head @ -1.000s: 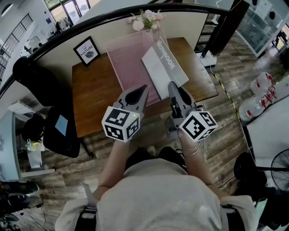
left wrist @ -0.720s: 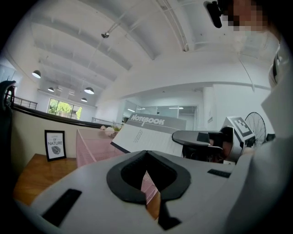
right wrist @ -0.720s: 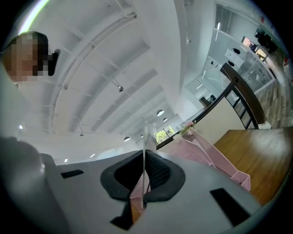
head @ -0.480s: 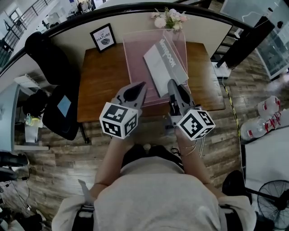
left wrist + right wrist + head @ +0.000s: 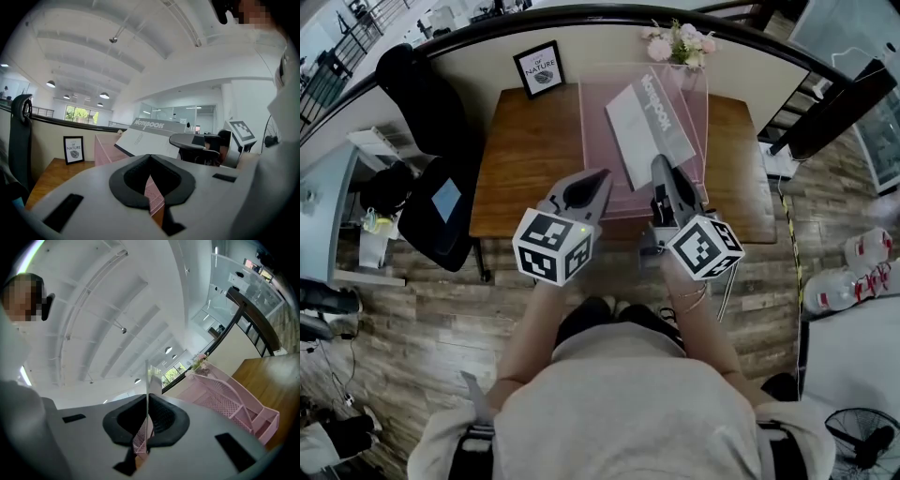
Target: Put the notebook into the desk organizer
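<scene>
- You have one notebook (image 5: pixel 649 129), one pink mesh desk organizer (image 5: pixel 598 141), one framed picture (image 5: pixel 540 68), one bunch of flowers (image 5: pixel 680 44) and two grippers.
- They are at a wooden desk (image 5: pixel 534 169) against a low curved wall with a black rail. The floor is planked, and a black chair (image 5: pixel 441 202) stands at the desk's left.
- Your right gripper (image 5: pixel 661 169) is clenched on the notebook's near edge, holding it tilted over the organizer.
- Your left gripper (image 5: pixel 602 176) has its jaws closed together on nothing, near the organizer's front.
</scene>
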Available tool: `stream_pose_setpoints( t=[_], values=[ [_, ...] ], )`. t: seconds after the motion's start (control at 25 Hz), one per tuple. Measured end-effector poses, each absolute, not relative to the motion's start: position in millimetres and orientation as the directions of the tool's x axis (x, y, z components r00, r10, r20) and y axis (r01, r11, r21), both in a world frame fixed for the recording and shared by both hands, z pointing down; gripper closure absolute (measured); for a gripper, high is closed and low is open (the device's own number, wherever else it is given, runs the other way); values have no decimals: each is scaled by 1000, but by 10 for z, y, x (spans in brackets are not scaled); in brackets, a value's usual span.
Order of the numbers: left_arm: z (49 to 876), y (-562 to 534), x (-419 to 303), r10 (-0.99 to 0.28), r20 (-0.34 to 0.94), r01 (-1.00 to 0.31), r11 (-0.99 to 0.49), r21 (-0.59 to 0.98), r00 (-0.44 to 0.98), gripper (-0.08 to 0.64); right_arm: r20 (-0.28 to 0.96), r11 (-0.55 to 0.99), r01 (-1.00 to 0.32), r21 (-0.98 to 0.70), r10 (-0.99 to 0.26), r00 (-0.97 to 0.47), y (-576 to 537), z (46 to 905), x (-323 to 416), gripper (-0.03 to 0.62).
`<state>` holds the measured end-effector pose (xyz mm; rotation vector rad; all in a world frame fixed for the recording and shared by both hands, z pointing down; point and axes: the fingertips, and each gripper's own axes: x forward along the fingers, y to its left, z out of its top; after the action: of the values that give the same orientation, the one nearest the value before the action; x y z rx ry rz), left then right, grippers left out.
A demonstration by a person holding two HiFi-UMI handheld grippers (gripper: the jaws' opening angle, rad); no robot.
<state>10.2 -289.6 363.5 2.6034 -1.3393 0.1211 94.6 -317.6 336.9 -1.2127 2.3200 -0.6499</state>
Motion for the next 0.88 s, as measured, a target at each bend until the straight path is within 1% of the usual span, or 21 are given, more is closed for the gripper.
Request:
stream_pose_setpoints(
  t=[0.64, 0.76, 0.88],
  values=[
    [3649, -2972, 143, -796, 159, -811, -561, 169, 584, 554, -157, 463, -582, -668, -853, -498, -3429, 3536, 818, 574],
    [3666, -2968, 177, -792, 164, -808, -565, 167, 588, 554, -151, 469, -592, -656, -849, -506, -3447, 3561, 810, 572],
    [3694, -2968, 189, -789, 170, -806, -568, 166, 591, 554, -122, 496, -621, -607, -830, -544, -3458, 3581, 765, 572]
  ],
)
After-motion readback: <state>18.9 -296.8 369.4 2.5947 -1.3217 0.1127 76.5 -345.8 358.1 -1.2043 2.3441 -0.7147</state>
